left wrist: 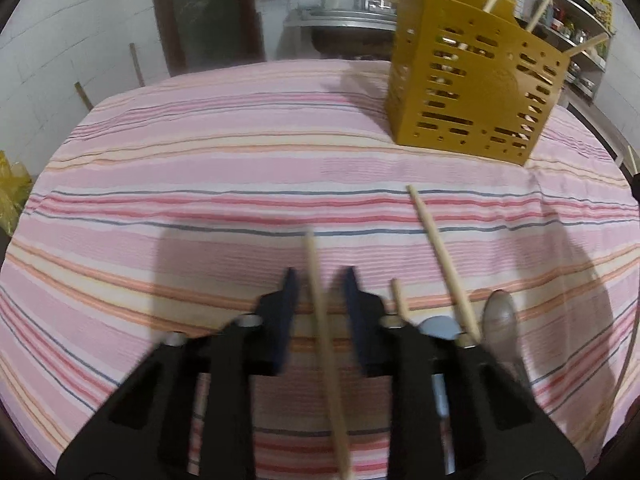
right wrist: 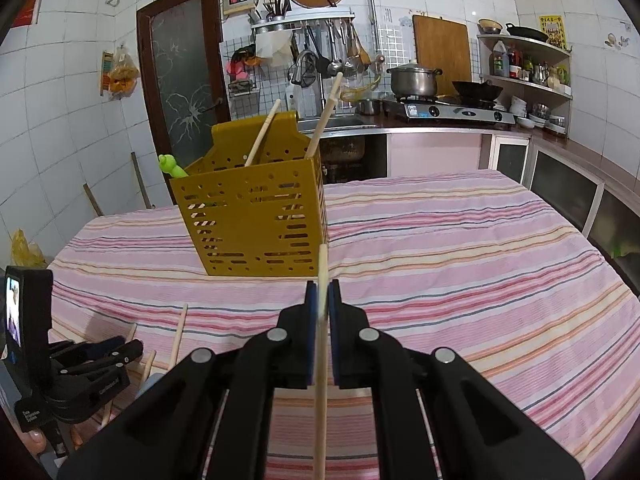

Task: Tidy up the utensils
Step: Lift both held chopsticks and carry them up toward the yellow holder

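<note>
Chopstick (right wrist: 320, 360) is clamped between the pads of the right tool (right wrist: 322, 300), whose jaws are shut on it; it runs from 6 toward 12 o'clock. Utensil holder (right wrist: 252, 220) stands on the striped surface (right wrist: 460, 260) at 11 o'clock of that tool. Left tool (left wrist: 320, 284) straddles a second chopstick (left wrist: 326, 340), jaws narrow but pads apart from it. Further chopsticks (left wrist: 444, 260) and a spoon (left wrist: 500, 320) lie at its 2 o'clock.

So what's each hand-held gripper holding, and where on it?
Right hand-held gripper: clamped on a chopstick, just behind its forward tip. Left hand-held gripper: jaws apart, nothing gripped; a second chopstick sits between them.
</note>
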A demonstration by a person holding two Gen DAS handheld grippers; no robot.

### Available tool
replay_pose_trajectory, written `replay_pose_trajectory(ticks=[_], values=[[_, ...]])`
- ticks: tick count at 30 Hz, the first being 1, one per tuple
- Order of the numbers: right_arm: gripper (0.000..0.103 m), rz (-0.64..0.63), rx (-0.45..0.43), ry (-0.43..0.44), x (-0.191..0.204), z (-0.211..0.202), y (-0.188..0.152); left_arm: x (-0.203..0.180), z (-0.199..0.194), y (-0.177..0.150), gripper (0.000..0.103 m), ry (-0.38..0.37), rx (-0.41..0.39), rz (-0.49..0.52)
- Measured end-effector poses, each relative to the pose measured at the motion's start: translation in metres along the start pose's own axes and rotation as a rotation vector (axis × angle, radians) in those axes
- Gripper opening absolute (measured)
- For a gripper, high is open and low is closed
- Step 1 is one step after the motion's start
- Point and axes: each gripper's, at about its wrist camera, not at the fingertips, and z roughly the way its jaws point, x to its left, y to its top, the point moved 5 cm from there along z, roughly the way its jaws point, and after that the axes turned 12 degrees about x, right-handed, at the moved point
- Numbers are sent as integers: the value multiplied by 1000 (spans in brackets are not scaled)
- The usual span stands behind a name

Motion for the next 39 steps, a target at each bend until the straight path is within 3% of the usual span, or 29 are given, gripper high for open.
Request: replay_pose_trajectory(ticks=[1,9,18,25,39], values=[[6,-2,-1,-2,0,0,0,-3,0,1,5,-14,9,1],[6,-6,-20,-20,0,-10,4,7,-9,6,4,-92,-22,-44],[6,-12,-69,-20,10,-29,9,14,-88,13,4,-157,-258,-37],[6,-12,-135,-20,15,-50,13,9,-138,8,4,-142,-435,-2],[6,-23,-206,-28,19,-77,12,16,-171,-8,4,-132,-553,6]])
